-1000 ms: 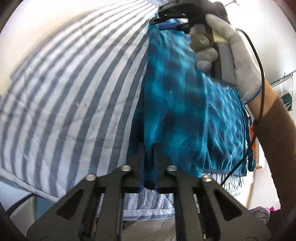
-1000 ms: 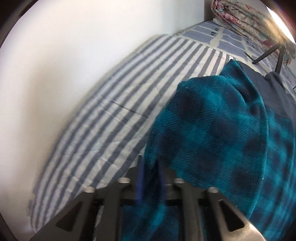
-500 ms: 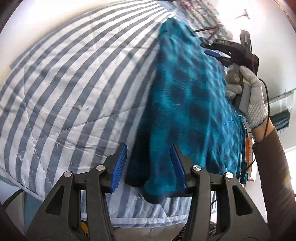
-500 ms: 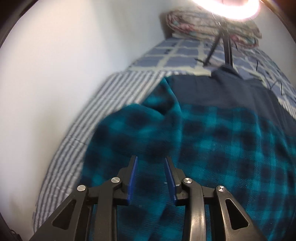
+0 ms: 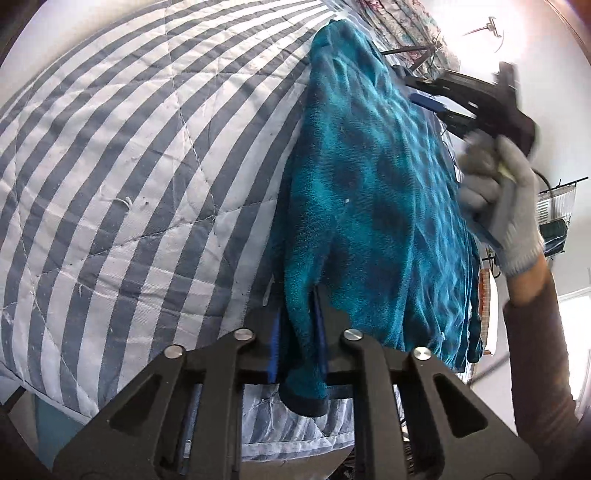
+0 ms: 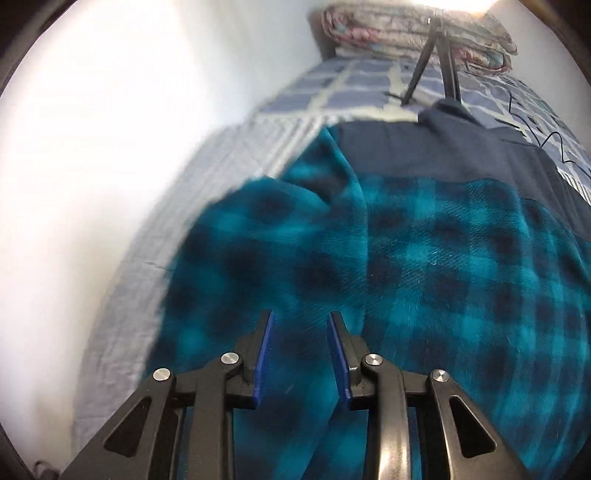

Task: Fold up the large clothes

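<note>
A large teal and dark-blue plaid fleece garment (image 5: 373, 192) lies along the striped bed (image 5: 122, 155). My left gripper (image 5: 297, 317) is shut on a folded edge of the garment near the bed's front edge. My right gripper (image 6: 300, 328) is open and empty just above the plaid fleece (image 6: 424, 266). It also shows in the left wrist view (image 5: 439, 105), held by a gloved hand (image 5: 506, 206) over the far side of the garment. A dark navy part of the garment (image 6: 436, 151) lies beyond the plaid.
A white wall (image 6: 92, 166) runs along the bed's left side. A folded floral quilt (image 6: 413, 33) lies at the head of the bed, with black tripod legs (image 6: 436, 55) standing in front of it. A checked blue sheet (image 6: 354, 81) covers that end.
Both grippers let go of the garment half a second ago. My left gripper has since shut again on a fold at the near edge. My right gripper stays open, moved off above the fleece.
</note>
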Available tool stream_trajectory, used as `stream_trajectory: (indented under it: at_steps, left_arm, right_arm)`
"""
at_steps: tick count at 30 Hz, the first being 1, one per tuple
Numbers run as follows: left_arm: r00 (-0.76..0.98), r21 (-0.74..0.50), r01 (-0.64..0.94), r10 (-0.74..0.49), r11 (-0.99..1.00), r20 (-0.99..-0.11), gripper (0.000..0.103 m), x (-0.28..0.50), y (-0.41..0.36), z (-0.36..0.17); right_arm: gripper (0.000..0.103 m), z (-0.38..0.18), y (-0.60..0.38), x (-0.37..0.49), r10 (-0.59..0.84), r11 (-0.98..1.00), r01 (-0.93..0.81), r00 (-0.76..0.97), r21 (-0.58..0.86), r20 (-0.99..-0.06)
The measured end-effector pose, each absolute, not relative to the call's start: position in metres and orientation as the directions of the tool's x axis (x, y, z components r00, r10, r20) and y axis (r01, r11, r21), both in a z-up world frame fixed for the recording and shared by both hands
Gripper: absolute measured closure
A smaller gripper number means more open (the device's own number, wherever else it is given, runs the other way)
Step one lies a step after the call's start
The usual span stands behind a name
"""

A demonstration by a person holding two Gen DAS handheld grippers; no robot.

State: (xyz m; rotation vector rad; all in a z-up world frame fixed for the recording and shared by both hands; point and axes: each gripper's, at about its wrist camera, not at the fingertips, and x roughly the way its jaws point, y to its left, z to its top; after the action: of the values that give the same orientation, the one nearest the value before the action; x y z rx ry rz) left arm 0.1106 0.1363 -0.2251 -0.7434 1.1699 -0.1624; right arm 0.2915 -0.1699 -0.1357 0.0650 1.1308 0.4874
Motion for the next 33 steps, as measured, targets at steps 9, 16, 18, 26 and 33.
stream_trajectory:
  at_steps: [9,16,18,26,33]
  left_arm:
    - [0.436,-0.574,-0.315,-0.422,0.756,-0.795,0.065,0.1,0.143,-0.228]
    - [0.435,-0.607,-0.286,-0.463,0.742,-0.772,0.093,0.106,0.147,-0.234]
    - [0.433,-0.614,-0.273,-0.476,0.74,-0.766,0.098,0.107,0.142,-0.232]
    - [0.508,-0.61,-0.163,-0.464,0.775,-0.726,0.099,0.099,0.122,-0.19]
    - [0.516,-0.602,-0.13,-0.465,0.787,-0.719,0.099,0.1,0.112,-0.181]
  right_arm:
    - [0.065,-0.121,-0.154,0.185,0.494,0.788,-0.531,0.245,0.311,-0.834]
    - [0.069,-0.174,-0.142,0.164,0.408,0.817,-0.504,0.159,0.282,-0.899]
    - [0.069,-0.181,-0.141,0.165,0.395,0.822,-0.501,0.161,0.27,-0.904]
    - [0.044,-0.157,-0.138,0.177,0.402,0.839,-0.452,0.141,0.302,-0.905]
    - [0.034,-0.134,-0.093,0.206,0.319,0.855,-0.482,0.203,0.19,-0.926]
